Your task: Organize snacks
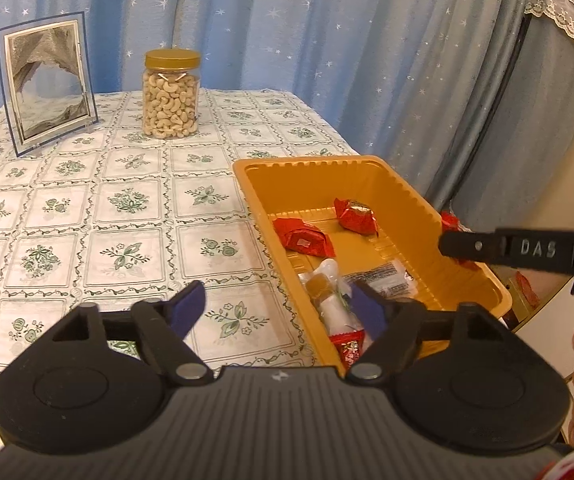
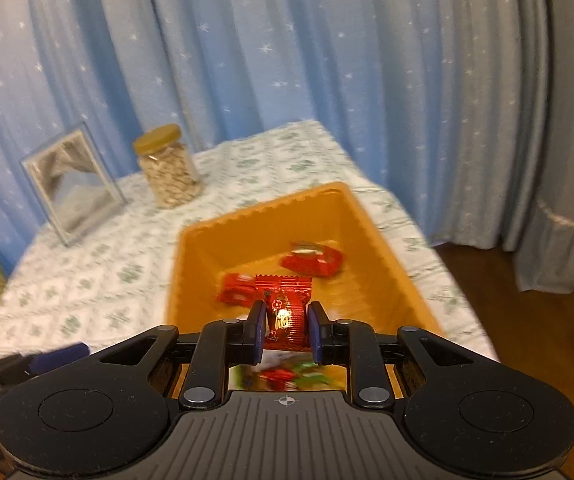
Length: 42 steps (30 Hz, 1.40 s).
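Candy in a red wrapper (image 2: 287, 316) sits pinched between the right gripper's (image 2: 286, 334) blue pads at lower centre, above the orange tray (image 2: 191, 264), where more red candies (image 1: 303, 238) lie. Left gripper (image 1: 283, 308) hangs spread and holding nothing at the tray's near-left rim. Cashew jar (image 1: 171, 94) and picture frame (image 1: 45, 80) stand upper left on the floral tablecloth (image 1: 87, 208).

Orange plastic tray (image 2: 351, 216), ribbed walls, mid-frame in right wrist view. Two red-wrapped candies (image 2: 313, 260) on its floor. Third red foil candy (image 2: 285, 312) upright at lower centre. White-wrapped snacks (image 1: 335, 300) at tray's near end.
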{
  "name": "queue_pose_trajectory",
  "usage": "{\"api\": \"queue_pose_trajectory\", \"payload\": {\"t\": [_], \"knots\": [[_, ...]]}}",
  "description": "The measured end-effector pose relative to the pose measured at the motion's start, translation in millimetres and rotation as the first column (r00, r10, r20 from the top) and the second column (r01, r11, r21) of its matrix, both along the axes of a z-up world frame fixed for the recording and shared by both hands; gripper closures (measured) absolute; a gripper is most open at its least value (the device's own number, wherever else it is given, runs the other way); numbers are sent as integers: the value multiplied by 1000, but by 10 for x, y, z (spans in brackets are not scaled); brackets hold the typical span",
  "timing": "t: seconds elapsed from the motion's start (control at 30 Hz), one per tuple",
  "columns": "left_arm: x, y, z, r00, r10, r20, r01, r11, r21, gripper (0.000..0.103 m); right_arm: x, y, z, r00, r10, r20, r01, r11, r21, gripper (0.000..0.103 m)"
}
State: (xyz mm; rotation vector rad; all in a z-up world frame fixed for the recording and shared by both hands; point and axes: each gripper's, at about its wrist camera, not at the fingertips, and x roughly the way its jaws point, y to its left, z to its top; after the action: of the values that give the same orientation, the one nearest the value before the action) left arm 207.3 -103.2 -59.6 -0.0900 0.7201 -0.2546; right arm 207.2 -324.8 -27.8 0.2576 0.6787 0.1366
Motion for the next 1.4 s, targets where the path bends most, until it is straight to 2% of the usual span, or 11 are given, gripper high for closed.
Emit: {"api": "queue_pose_trajectory", "payload": {"t": [0.03,0.07,0.1,0.13,0.23,0.4,0.57,1.03,1.4], "knots": [[-10,6,1,1000,3,5,-3,1000,5,18,5,-18,4,1000,-3,4,3,1000,19,78],[-20,13,4,1000,7,8,-7,1000,8,16,1,-41,15,1000,-16,10,16,999,29,61],[-36,25,11,1000,9,11,-9,1000,9,13,-10,-70,27,999,-34,17,33,999,40,36],[-55,37,17,1000,13,15,-13,1000,9,11,-35,-106,40,998,-55,28,53,997,54,31],[-133,75,39,999,26,31,-27,999,20,5,-94,-194,73,996,-86,22,84,994,64,30],[-274,144,66,999,49,10,-49,999,-12,0,-315,-308,94,990,-138,-6,138,988,68,30],[-482,169,158,998,56,12,-56,998,-23,0,-583,-331,137,987,-160,-29,162,984,69,30],[-1118,300,482,992,123,26,-123,992,-15,0,-1246,-59,360,993,-110,-36,110,994,-2,30],[-1491,427,708,991,135,21,-135,991,-5,0,-1655,169,510,997,-80,-20,78,994,-74,22]]}}
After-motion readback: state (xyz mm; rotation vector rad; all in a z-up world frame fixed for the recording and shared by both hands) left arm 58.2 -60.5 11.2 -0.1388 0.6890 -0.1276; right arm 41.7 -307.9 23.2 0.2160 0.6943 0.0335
